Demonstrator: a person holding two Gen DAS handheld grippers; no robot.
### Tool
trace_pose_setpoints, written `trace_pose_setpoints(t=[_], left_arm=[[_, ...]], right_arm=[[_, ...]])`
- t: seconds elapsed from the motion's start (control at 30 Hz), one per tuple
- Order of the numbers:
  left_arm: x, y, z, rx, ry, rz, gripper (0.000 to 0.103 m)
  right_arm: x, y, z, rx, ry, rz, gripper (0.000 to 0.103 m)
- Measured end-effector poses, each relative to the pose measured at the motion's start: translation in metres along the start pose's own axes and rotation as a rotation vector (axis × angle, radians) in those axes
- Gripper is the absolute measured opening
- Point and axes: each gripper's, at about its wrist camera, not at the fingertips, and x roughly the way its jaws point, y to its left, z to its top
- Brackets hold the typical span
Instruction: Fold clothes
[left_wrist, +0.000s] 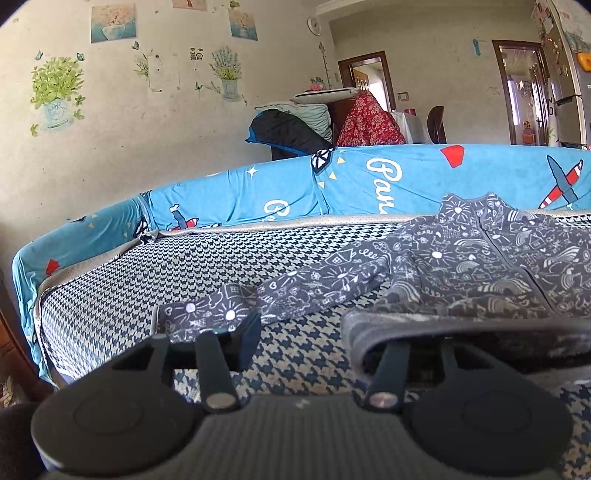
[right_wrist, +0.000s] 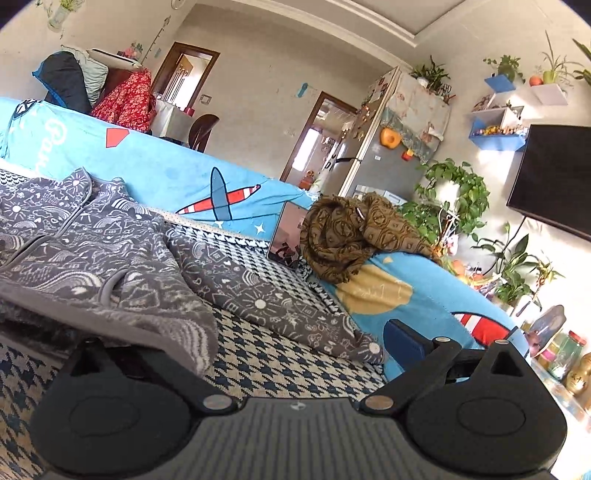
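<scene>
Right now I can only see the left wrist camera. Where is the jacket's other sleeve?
Observer: The other sleeve lies on the checked seat, stretched out toward the sofa arm.
Child: Is anything sitting on that arm?
Observer: Yes, a crumpled brown scarf is heaped on top of it.
Child: Anything else close by?
Observer: What looks like a tablet leans against the sofa back, right beside the scarf.
</scene>
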Motion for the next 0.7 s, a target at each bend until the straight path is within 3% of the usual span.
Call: trace_pose_setpoints(t=[0.2,0.27,0.33,0.47,0.7], left_arm=[[0.013,-0.014,-0.012,0.073,0.109,-0.028,0.055],[0.013,-0.018,-0.016,0.102,0.130,-0.020,0.083],[0.012,-0.021,-0.019,0.121,0.143,-0.021,0.092],[0.009,-0.023,-0.024,0.135,0.183,-0.058,0.099],[-0.007,-0.025,-0.030,0.144,0.201,-0.075,0.103]], right_arm=[[0.014,0.022,-0.011,-0.135,0.094,0.053,0.100],[0.015,0.031,-0.015,-0.187,0.115,0.089,0.100],[0.014,0.039,-0.018,-0.237,0.135,0.133,0.101],[0.003,0.045,-0.025,-0.281,0.144,0.199,0.101],[-0.017,0.036,-0.030,-0.237,0.241,0.361,0.101]])
